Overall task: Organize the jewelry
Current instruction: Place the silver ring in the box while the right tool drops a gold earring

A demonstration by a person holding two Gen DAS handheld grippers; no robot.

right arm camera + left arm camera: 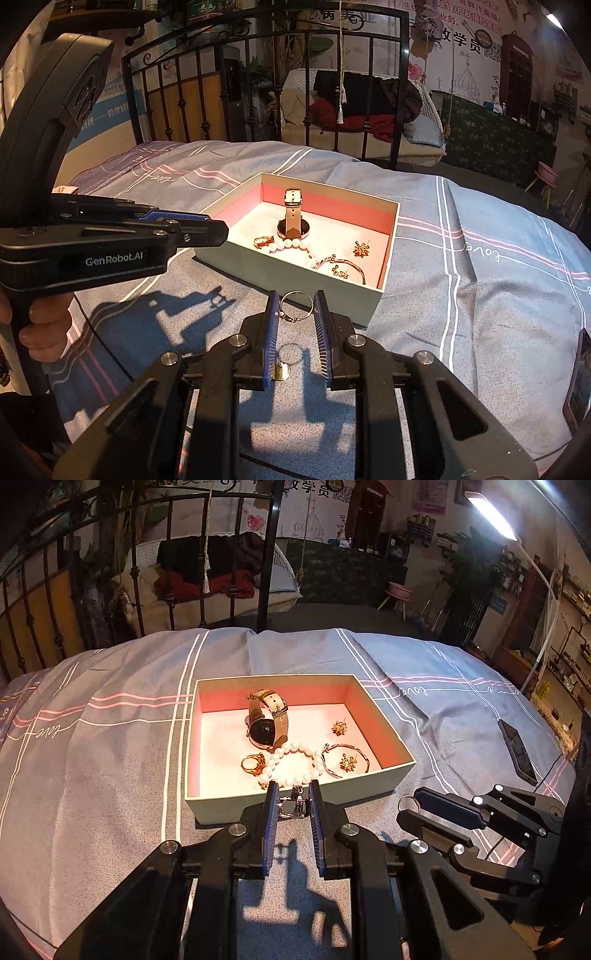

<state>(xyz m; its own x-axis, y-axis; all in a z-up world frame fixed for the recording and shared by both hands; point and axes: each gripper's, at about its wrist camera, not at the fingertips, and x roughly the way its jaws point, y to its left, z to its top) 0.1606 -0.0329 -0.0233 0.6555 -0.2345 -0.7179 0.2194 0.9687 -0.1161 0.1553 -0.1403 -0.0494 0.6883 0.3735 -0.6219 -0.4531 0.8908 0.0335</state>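
An open box (pixel 221 805) with a pink lining sits on the bed. It holds a watch (pixel 264 720), a pearl bracelet (pixel 291 760), a gold ring (pixel 253 764), a thin bangle (pixel 364 760) and two gold flower earrings (pixel 339 728). My left gripper (pixel 293 787) hovers just before the box's near wall, shut on a chunky silver ring (pixel 293 805). My right gripper (pixel 296 301) is off the box's (pixel 295 280) near corner, shut on a thin ring (pixel 295 306) with a small stone. In the right wrist view the left gripper (pixel 221 232) reaches in from the left.
The bed wears a grey-blue cover (pixel 110 775) with white and pink stripes. A dark phone (pixel 517 749) lies on it right of the box. A black iron bedstead (pixel 402 92) rises behind. A person's hand (pixel 44 328) grips the left handle.
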